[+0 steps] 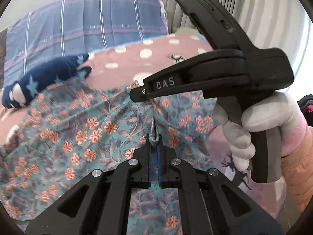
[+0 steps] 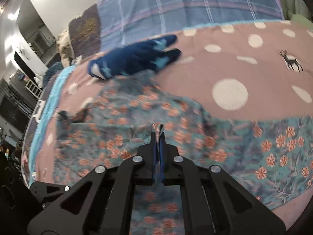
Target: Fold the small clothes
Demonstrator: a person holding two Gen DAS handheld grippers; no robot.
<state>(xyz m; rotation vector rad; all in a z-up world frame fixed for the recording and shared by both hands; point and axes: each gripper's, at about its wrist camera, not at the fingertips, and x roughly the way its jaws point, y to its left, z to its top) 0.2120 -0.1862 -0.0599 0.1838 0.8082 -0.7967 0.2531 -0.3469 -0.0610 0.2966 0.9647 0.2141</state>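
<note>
Left wrist view: your left claw (image 1: 154, 143) is pressed together on a bunched edge of the floral garment (image 1: 78, 129), with a fold of cloth pinched at the fingertips. The garment lies spread over the pink dotted blanket (image 1: 148, 52) on the bed, and part of it lifts toward the claw. A navy star-patterned garment (image 1: 39, 80) rests on the blanket beyond the floral one, touching its far edge. Your right hand (image 1: 260, 125), in a white glove, grips the handle of the other device at the right of this view.

Right wrist view: your right claw (image 2: 158, 133) is likewise pressed together, pinching another edge of the floral garment (image 2: 273, 146). This view is blurred, so the exact part of the garment held cannot be told. The navy star-patterned garment (image 2: 137, 56) lies past the floral cloth, near the striped blue bedding (image 2: 176, 9) at the back.
</note>
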